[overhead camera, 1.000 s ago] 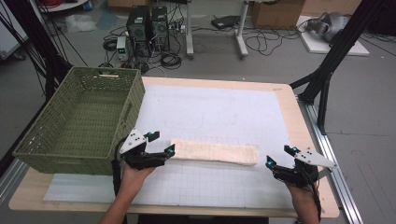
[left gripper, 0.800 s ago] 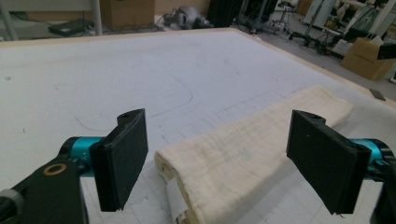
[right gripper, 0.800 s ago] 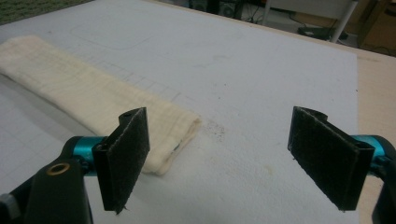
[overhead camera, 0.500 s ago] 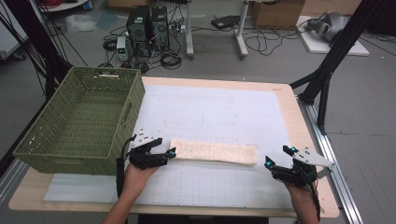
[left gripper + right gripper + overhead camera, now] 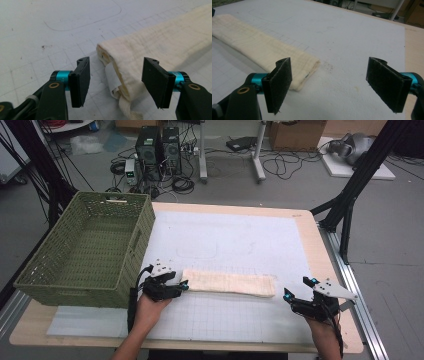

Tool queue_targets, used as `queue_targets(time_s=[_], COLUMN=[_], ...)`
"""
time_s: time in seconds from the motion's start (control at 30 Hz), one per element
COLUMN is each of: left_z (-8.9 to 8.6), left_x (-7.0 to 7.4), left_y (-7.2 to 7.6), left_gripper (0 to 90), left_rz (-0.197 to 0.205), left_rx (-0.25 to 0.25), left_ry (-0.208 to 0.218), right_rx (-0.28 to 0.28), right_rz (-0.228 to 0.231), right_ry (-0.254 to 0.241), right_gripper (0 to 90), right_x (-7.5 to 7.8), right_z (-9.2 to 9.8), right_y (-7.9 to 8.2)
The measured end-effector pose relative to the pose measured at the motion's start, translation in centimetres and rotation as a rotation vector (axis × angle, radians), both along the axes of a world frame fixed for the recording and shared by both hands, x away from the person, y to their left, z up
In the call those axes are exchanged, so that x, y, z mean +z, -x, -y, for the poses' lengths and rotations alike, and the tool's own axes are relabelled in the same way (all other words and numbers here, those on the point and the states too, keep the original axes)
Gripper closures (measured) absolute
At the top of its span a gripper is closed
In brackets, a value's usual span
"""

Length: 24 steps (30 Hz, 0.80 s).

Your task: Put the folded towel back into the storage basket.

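Observation:
A folded cream cloth (image 5: 230, 283) lies lengthwise on the white mat (image 5: 225, 235) near the front of the table. My left gripper (image 5: 184, 285) sits low at the cloth's left end. In the left gripper view that end of the cloth (image 5: 155, 42), with a white tag, lies between the jaws of the left gripper (image 5: 116, 75). The jaws have just been closing, and a gap still shows beside the left pad. My right gripper (image 5: 298, 287) rests just right of the cloth's other end. In the right gripper view the right gripper (image 5: 329, 77) is wide open beside the cloth (image 5: 257, 47).
A green woven basket (image 5: 137, 240) stands on the table's left side, close behind my left hand. Past the table's far edge the floor holds computer towers (image 5: 157, 147) and cables. A black stand leg (image 5: 350, 200) rises at the right.
My left gripper has moved right and down onto the cloth's left end, and its jaws have narrowed around it. The right gripper and the cloth have stayed in place.

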<state>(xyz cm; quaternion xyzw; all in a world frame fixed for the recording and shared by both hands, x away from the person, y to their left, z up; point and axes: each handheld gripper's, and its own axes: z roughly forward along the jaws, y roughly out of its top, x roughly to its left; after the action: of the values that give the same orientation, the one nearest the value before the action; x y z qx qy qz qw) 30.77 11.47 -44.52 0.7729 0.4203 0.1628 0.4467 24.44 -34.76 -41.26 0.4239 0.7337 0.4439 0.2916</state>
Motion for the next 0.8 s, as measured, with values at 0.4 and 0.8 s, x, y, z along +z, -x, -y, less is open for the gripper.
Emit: queue_targets(time_s=[0.4,0.8], left_z=[0.56,0.66], left_x=[-0.56,-0.39], left_y=[-0.05,0.05], left_gripper=[61.3,82.2], left_rz=[-0.042,-0.028], left_rx=[-0.061,-0.104], left_ry=[-0.051,-0.066], right_rx=[0.006,0.012], right_rz=[-0.008,-0.003], right_ry=[0.005,0.005], right_gripper=[19.3,19.3], right_x=[-0.10,-0.06], right_z=[-0.16,-0.23], right_y=[-0.14,-0.15])
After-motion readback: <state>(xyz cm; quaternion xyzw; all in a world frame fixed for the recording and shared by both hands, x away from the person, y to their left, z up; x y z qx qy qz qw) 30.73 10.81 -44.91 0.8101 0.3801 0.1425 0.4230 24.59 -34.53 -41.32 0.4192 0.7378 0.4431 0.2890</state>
